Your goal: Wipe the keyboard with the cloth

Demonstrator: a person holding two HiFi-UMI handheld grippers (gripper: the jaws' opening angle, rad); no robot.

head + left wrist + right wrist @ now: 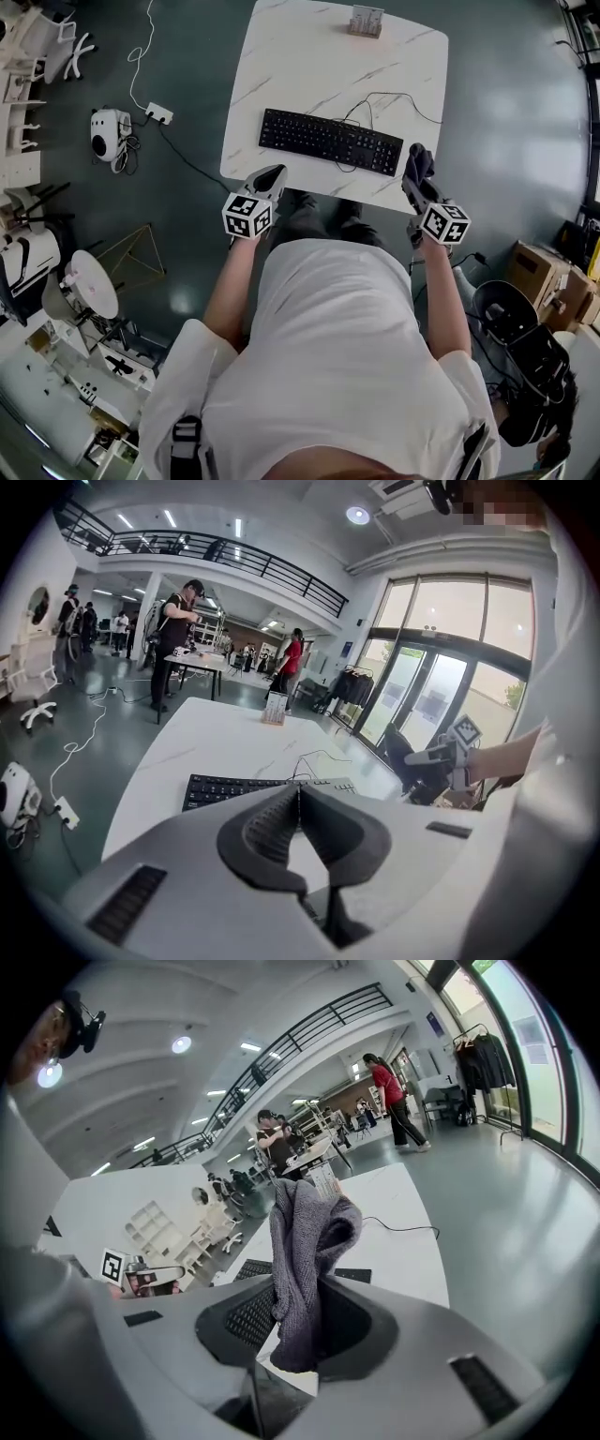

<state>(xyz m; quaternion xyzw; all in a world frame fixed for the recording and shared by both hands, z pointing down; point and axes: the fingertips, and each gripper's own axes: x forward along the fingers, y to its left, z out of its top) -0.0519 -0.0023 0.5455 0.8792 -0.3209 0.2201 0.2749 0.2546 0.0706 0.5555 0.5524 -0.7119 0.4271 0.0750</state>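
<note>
Right tongs [298, 1324] grip the cloth [305, 1241], left tongs [298, 810] pressed together empty, below the central keyboard [328, 141]; wiping seems not yet begun.

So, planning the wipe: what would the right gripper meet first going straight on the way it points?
Probably the keyboard, near its right end; the cloth in the right gripper would touch first. Depth is unclear.

Glossy dark-green floor [525, 141], white marble-look table [281, 56], tall windows [450, 621], railed mezzanine [234, 560], perhaps cardboard boxes [544, 272].
</note>
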